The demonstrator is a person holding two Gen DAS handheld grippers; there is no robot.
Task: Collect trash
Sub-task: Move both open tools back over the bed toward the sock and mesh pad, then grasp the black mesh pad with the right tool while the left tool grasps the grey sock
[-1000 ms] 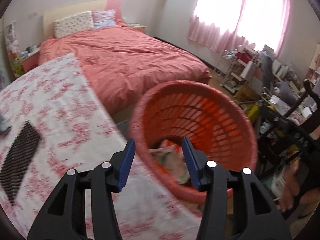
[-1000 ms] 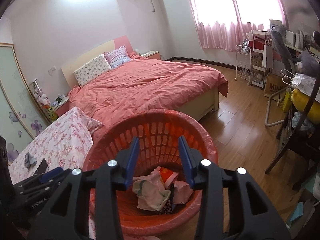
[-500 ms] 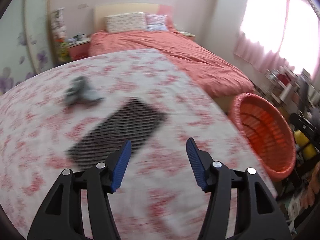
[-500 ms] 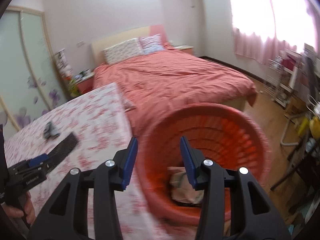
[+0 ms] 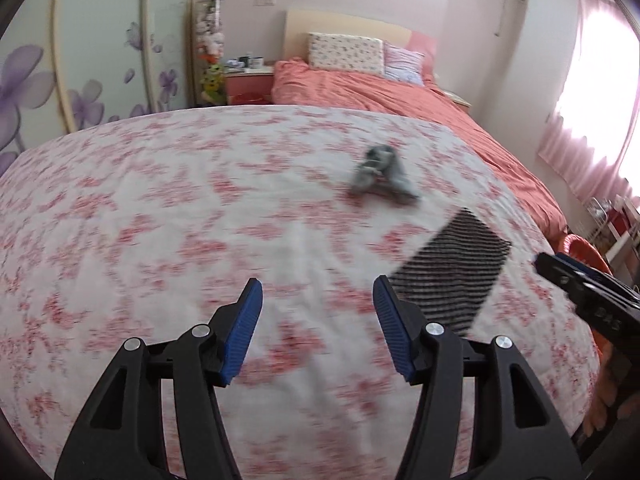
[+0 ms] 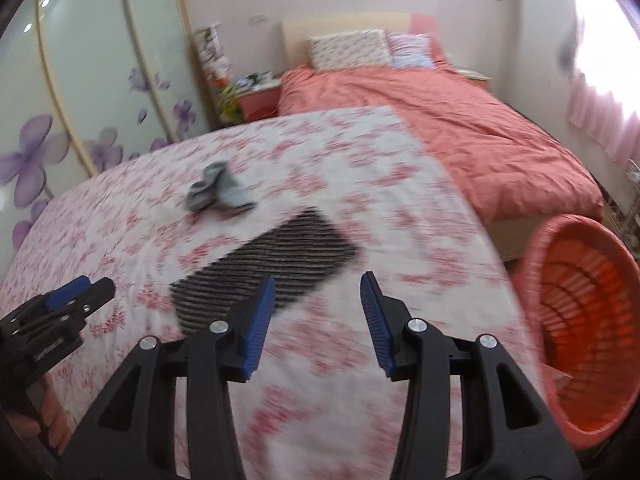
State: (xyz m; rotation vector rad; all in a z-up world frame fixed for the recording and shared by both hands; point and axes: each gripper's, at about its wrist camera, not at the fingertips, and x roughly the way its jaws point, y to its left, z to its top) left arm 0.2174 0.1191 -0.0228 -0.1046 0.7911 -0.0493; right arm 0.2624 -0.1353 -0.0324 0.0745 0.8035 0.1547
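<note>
A black-and-white striped cloth (image 6: 266, 272) lies flat on the bench (image 6: 360, 360) with its pink floral cover, its long axis slanting from the near left up toward the far right in the right wrist view. Just beyond its far left end sits a crumpled grey rag (image 6: 218, 193), apart from it. An orange basket (image 6: 588, 328) stands beside the bench's right edge, in front of the coral bed (image 6: 460, 128).

The left gripper (image 5: 318, 328) hangs over bare bench cover, about half open, its jaws having just been opening, nothing between them. The right gripper (image 6: 318, 318) hovers at the striped cloth's near edge, roughly half open and empty, touching nothing.
</note>
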